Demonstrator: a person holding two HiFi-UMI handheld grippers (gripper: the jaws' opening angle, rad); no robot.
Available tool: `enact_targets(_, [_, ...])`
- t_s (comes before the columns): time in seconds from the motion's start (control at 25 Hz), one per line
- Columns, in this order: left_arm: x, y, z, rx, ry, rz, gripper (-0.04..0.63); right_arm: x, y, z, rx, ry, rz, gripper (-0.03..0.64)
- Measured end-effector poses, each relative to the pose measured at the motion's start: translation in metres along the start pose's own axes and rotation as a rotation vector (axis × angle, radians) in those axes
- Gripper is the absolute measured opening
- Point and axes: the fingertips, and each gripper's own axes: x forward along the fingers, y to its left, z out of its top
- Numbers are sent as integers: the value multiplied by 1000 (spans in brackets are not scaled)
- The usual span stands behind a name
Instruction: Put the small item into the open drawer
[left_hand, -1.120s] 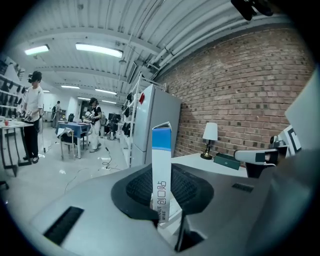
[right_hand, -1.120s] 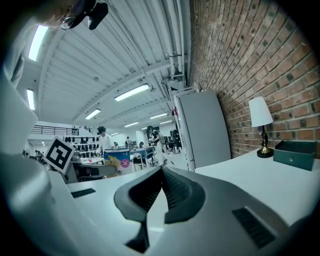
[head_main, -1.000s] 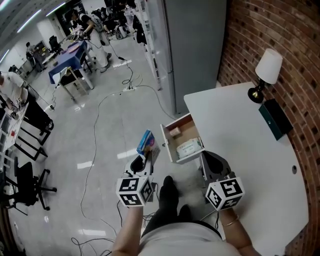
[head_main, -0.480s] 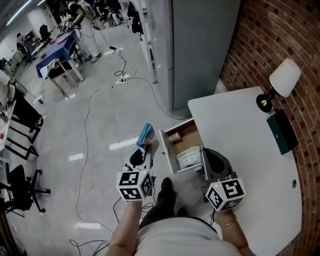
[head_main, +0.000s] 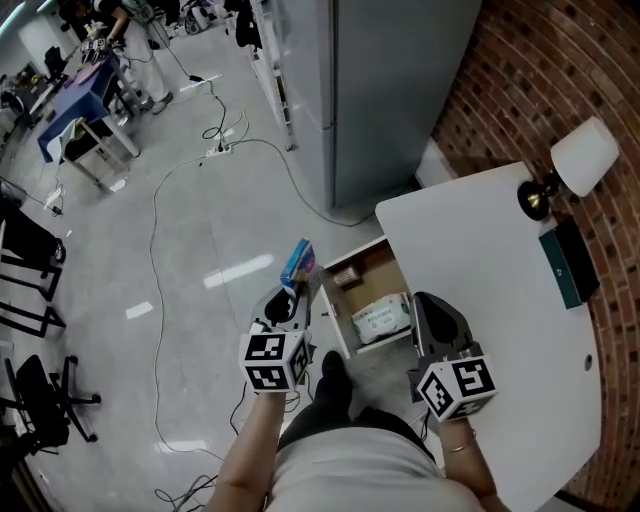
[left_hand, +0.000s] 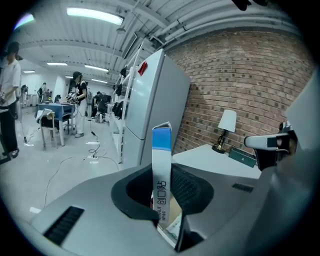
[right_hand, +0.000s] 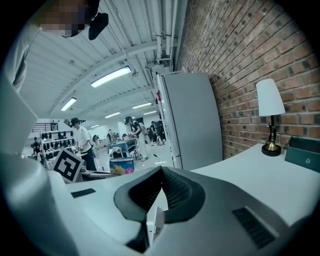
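Observation:
A small blue box (head_main: 298, 265) stands upright in my left gripper (head_main: 289, 297), which is shut on its lower part. In the left gripper view the box (left_hand: 161, 165) rises between the two dark pads of that gripper (left_hand: 163, 175). It hangs over the floor just left of the open wooden drawer (head_main: 334, 312) of the white table (head_main: 500, 260). A white packet (head_main: 381, 317) and a small pale item (head_main: 347, 274) lie in the drawer. My right gripper (head_main: 436, 318) hovers at the drawer's right side, its pads (right_hand: 172, 186) together with nothing between them.
A lamp (head_main: 578, 160) and a dark green box (head_main: 567, 262) stand at the table's far side by the brick wall (head_main: 520, 70). A tall grey cabinet (head_main: 400, 90) rises behind the drawer. Cables (head_main: 165, 230) trail over the floor. The person's shoe (head_main: 335, 372) is below the drawer.
The left gripper has carried the blue box a little forward and nearer the drawer's left front. The right gripper has stayed beside the drawer.

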Motion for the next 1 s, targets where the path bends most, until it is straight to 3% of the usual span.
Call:
enact_targets(0.52, [80, 15, -33, -1, 137, -60, 91, 52, -19, -8, 5, 36, -54, 8])
enact_targets(1.0, [178, -12, -102, 101, 285, -118, 91, 98, -60, -35, 37, 83, -43, 8])
